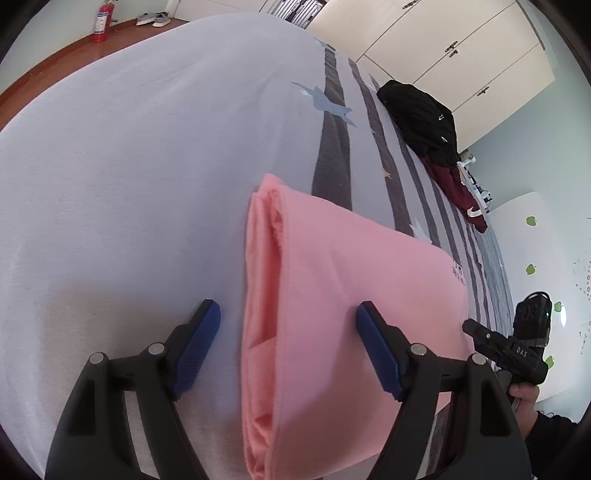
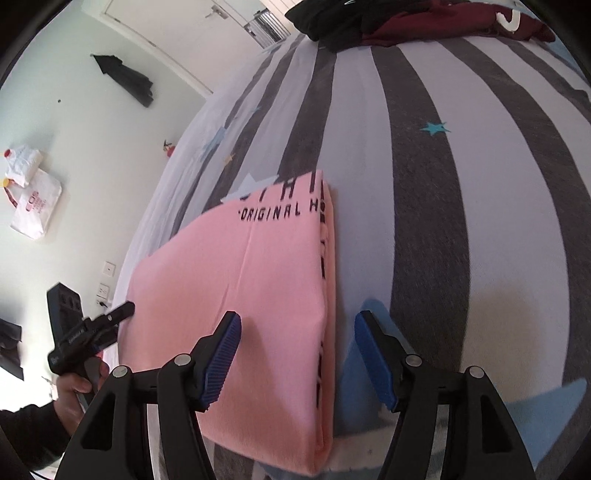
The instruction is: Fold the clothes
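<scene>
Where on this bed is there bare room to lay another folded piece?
Plenty on the plain grey sheet left of the folded pink garment, stretching toward the far edge of the bed. The striped stretch between the pink garment and the dark clothes pile is also bare. It is crowded only around that pile.

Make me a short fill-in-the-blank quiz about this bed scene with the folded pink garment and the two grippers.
1. The folded cotton garment lying on the striped bedsheet is ____ in colour.
2. Both the left gripper and the right gripper have their jaws ____.
3. The black lettering on the garment includes the word ____.

Missing words: pink; open; ORIGINAL
</scene>
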The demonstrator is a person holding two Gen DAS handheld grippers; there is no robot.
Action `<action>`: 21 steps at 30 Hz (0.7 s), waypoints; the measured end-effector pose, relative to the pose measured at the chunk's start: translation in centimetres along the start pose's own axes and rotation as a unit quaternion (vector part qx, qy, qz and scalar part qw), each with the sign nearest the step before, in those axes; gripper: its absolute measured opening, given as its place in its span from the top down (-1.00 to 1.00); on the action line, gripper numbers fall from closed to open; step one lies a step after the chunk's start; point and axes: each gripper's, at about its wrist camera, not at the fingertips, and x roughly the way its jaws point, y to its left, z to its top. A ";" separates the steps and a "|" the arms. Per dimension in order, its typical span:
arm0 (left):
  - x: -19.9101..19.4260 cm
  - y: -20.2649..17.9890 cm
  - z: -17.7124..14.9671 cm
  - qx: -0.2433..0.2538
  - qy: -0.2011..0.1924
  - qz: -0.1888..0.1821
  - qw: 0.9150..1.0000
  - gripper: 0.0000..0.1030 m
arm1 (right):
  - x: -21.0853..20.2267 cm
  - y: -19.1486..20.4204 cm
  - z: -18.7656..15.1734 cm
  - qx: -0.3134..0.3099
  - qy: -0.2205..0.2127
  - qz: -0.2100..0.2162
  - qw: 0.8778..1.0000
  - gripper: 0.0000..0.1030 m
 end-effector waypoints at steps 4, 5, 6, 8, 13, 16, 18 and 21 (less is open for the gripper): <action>0.4 -0.4 -0.3 0.005 0.002 -0.012 1.000 -0.42 | 0.9 0.2 0.6 -0.007 0.004 0.013 1.000 -0.19; 0.5 -0.5 -0.3 0.007 0.003 -0.014 1.000 -0.40 | 1.0 0.2 0.8 -0.010 0.007 0.020 1.000 -0.19; 0.6 -0.6 -0.3 0.009 0.004 -0.016 1.000 -0.35 | 1.1 0.2 0.9 -0.013 0.010 0.026 1.000 -0.19; 0.9 -0.9 -0.2 0.014 0.008 -0.019 1.000 -0.28 | 1.4 0.1 1.2 -0.015 0.018 0.040 0.999 -0.16; 1.5 -1.6 0.2 0.027 0.017 -0.021 0.999 -0.05 | 2.3 0.5 1.7 -0.025 0.035 0.065 0.997 -0.14; 1.6 -1.8 0.3 0.032 0.020 -0.021 0.999 0.05 | 2.7 0.5 1.8 -0.016 0.038 0.077 0.996 0.08; 1.7 -1.9 0.4 0.038 0.022 -0.021 0.999 0.19 | 2.9 0.3 1.7 -0.013 0.039 0.076 0.996 0.35; 1.5 -2.2 0.6 0.043 0.021 -0.020 0.999 0.44 | 3.0 0.3 1.5 -0.003 0.039 0.079 0.996 0.67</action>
